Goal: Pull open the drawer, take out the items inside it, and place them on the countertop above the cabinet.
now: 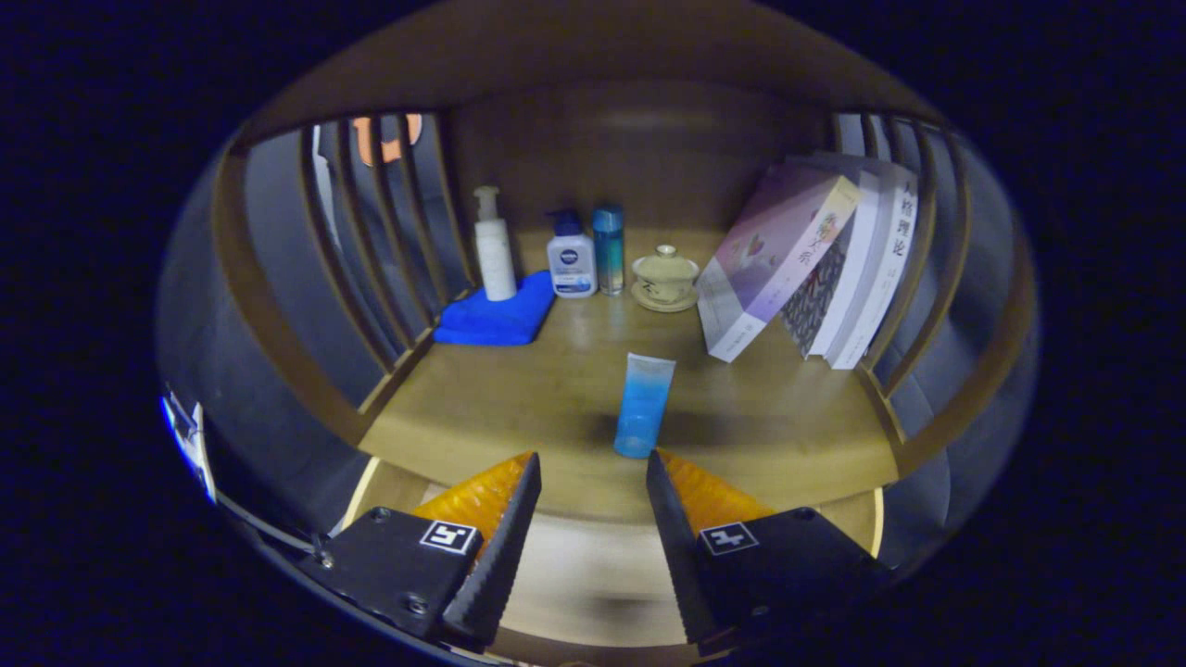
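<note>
With the tube (644, 406) lying on the table (519, 408) just ahead at 12 o'clock, the fingers (593, 482) gape empty (placing looks done); next, another drawer item.

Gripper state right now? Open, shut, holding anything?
Gripper: open, holding nothing; blue tube stands on the countertop just ahead of the fingers.

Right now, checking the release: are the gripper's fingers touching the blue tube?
Apart. The gripper view shows the open gripper short of the blue tube, bare countertop between.
</note>
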`<state>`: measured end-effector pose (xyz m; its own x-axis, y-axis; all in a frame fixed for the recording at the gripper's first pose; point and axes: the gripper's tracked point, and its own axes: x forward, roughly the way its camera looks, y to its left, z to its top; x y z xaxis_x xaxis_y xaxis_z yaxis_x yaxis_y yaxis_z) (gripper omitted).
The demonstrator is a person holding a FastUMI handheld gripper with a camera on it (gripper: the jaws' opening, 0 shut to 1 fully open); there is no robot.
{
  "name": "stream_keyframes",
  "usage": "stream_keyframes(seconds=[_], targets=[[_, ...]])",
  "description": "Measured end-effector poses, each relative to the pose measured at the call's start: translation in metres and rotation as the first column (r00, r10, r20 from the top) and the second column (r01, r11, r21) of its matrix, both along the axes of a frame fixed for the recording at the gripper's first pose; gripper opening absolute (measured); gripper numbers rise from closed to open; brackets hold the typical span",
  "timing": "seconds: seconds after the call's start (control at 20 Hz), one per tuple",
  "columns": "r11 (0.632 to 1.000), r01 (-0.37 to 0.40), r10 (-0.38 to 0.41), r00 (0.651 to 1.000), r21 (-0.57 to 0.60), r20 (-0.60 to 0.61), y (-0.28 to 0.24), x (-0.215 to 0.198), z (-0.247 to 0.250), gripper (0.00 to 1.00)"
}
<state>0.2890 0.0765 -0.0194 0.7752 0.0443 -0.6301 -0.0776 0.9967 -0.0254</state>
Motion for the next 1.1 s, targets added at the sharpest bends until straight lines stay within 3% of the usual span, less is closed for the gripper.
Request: stream_keyframes(seconds=[0.1, 0.3, 0.5, 1.1], targets=[[1.000, -0.005, 0.005, 0.999, 0.016, 0.040, -0.001, -0.027, 0.001, 0.78], [0.999, -0.031, 0.023, 0.987, 0.043, 0.159, 0.002, -0.080, 0.010, 0.78], [0.997, -0.040, 0.020, 0.952, 0.060, 0.305, 0.003, -0.126, 0.013, 0.79], [0.995, 0.098, -0.084, 0.868, -0.003, 0.490, -0.032, -0.224, -0.076, 0.96]])
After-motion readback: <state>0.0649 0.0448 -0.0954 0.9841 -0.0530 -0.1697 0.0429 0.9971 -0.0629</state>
